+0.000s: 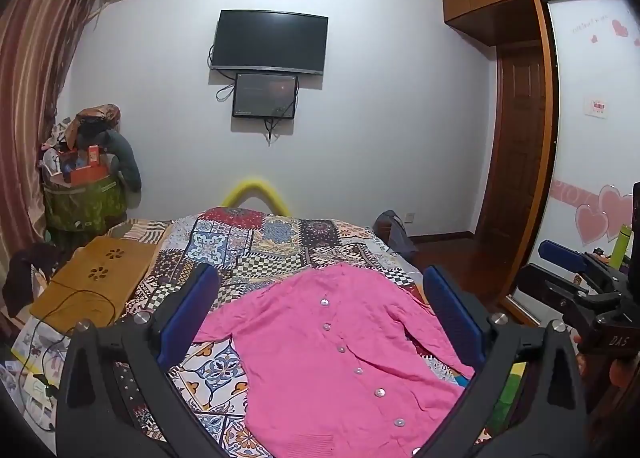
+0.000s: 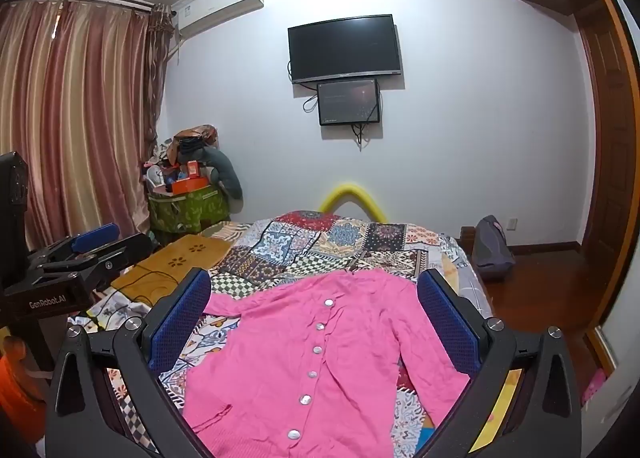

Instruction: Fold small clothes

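Right wrist shows left claw marked "GenRobot.AI"

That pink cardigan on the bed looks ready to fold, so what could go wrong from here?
1. The pink cardigan lies buttoned but creased, one sleeve angled out; a fold may come out crooked.
2. The patchwork bedspread under it is soft, so the open left gripper or right gripper might pinch it too.
3. A black cable trails over the yellow board beside the left gripper and could snag.

You see: pink cardigan, pearl-white buttons; multicolour patchwork bedspread; blue finger pads; striped red-and-cream curtain.
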Demonstrator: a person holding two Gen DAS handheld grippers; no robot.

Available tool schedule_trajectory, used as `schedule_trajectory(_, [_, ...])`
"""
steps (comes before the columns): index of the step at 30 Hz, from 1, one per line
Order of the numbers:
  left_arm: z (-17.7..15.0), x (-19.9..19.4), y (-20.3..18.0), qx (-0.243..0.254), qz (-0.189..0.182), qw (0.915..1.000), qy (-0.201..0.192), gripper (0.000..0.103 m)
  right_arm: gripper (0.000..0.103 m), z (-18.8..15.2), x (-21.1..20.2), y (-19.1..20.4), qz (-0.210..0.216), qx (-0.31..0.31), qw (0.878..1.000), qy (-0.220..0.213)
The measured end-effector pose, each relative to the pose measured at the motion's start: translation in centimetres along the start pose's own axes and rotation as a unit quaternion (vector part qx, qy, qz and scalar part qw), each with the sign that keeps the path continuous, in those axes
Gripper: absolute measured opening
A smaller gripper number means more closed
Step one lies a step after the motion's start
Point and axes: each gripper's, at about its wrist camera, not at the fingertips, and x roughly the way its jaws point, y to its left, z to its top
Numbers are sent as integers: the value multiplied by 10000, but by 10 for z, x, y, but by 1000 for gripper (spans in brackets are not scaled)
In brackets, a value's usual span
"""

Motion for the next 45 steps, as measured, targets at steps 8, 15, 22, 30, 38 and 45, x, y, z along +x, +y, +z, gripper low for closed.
schedule_trajectory(8, [-2,-1,4,4,17,10000,-12,103,103,-1,1,1,-3,1,10000,3])
schedule_trajectory(15, [1,-2,6,37,26,10000,-21,103,103,-1,1,-1,-2,8,10000,2])
schedule_trajectory(22, [2,-2,7,14,1,10000,-4,103,103,0,2,-3,-10,17,10000,12])
schedule_trajectory(30, [3,-1,9,-16,-9,10000,11,103,103,0,3,-4,-11,18,10000,11])
schedule_trajectory(38, [3,0,10,-49,-24,10000,32,103,103,0,2,-5,-12,26,10000,13])
schedule_trajectory(45, [1,2,10,-68,-3,10000,61,103,103,0,2,-6,-11,35,10000,16])
